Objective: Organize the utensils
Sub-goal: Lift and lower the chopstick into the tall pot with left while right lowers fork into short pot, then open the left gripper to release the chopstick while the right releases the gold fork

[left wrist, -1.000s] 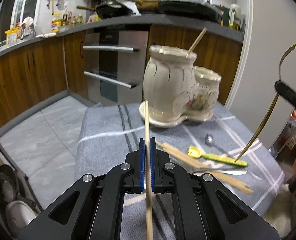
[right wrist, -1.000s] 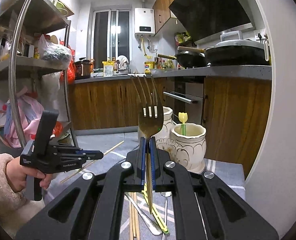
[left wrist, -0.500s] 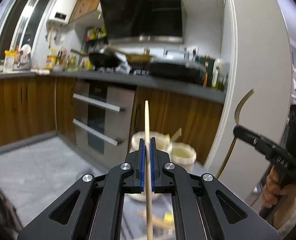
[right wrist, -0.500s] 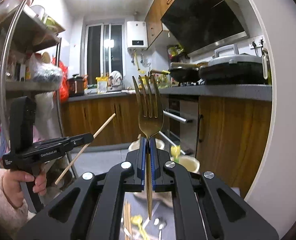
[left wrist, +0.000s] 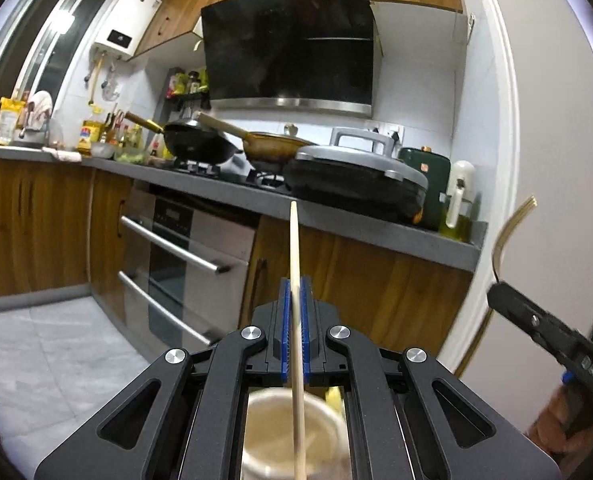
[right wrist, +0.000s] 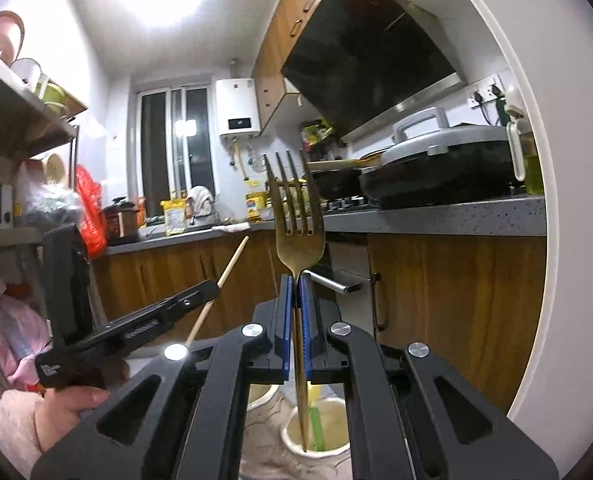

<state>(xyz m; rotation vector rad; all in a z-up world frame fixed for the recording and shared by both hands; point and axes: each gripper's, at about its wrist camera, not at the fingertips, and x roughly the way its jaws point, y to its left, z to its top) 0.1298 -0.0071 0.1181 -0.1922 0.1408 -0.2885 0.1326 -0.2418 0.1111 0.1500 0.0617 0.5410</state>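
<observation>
My left gripper (left wrist: 294, 304) is shut on a wooden chopstick (left wrist: 295, 264), held upright with its lower end over the mouth of the large cream ceramic jar (left wrist: 268, 440) below. My right gripper (right wrist: 296, 300) is shut on a gold fork (right wrist: 296, 216), tines up, its handle end dipping into the small cream jar (right wrist: 332, 436), which holds a green-handled utensil (right wrist: 316, 420). The left gripper (right wrist: 212, 292) with its chopstick (right wrist: 232, 260) shows at the left of the right wrist view. The fork (left wrist: 504, 236) and right gripper (left wrist: 496, 292) show at the right of the left wrist view.
A kitchen counter (left wrist: 336, 216) with pans and a grey lidded griddle (left wrist: 356, 168) runs behind, above an oven (left wrist: 176, 264). A white wall (left wrist: 556, 200) stands close on the right. A metal shelf rack (right wrist: 24, 120) stands at the left in the right wrist view.
Both grippers have risen and tilted up, moving from above the table to over the jars. The chopstick's end now hangs over the large jar and the fork's handle reaches into the small jar.
</observation>
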